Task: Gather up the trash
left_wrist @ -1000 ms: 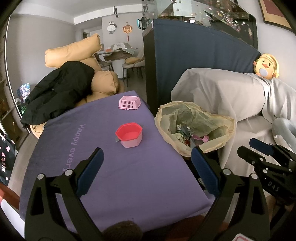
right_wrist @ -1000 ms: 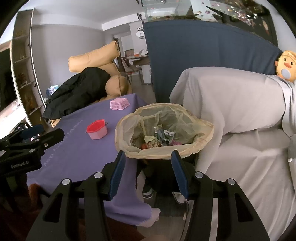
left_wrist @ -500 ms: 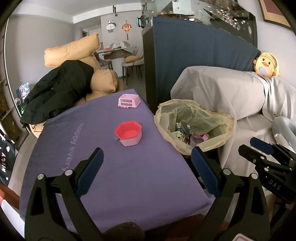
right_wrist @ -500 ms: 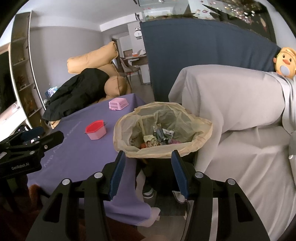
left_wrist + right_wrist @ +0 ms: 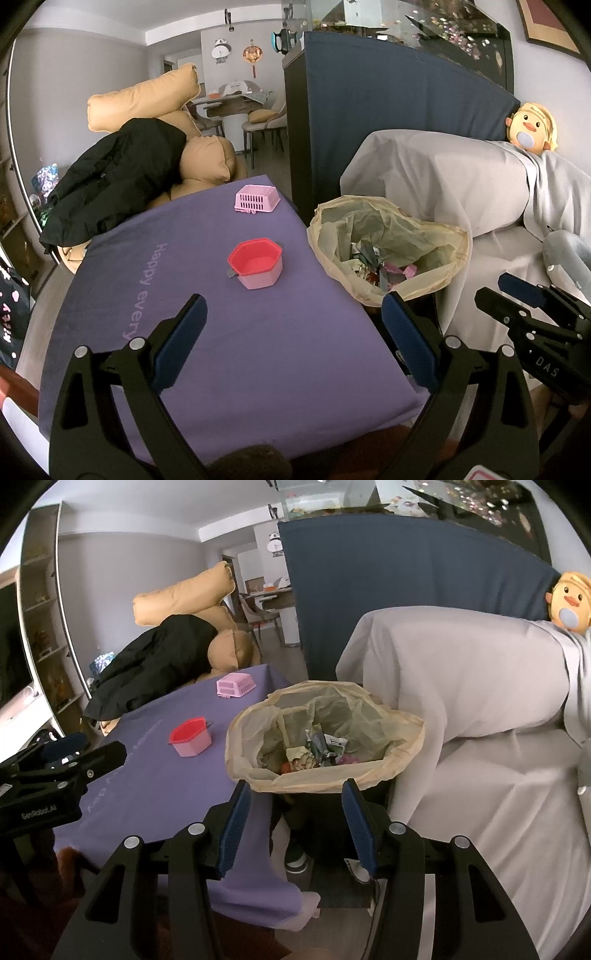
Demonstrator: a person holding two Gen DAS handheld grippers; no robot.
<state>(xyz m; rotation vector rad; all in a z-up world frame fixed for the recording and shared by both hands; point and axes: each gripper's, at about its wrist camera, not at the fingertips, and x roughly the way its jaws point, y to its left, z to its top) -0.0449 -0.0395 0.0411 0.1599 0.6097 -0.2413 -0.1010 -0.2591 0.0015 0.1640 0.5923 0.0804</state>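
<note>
Left tongs (image 5: 291, 314): jaws wide apart, empty, held above the purple-covered worktop (image 5: 240, 350). Ahead of them, a red hexagonal cup (image 5: 255, 263); farther ahead, a pink basket (image 5: 256, 198). Right tongs (image 5: 295, 805): jaws wide apart, empty. Directly ahead of their tips stands the trash bin with its beige liner bag (image 5: 325, 734), against the worktop's edge. Trash (image 5: 317, 755), crumpled wrappers and paper, lies inside the bag.
</note>
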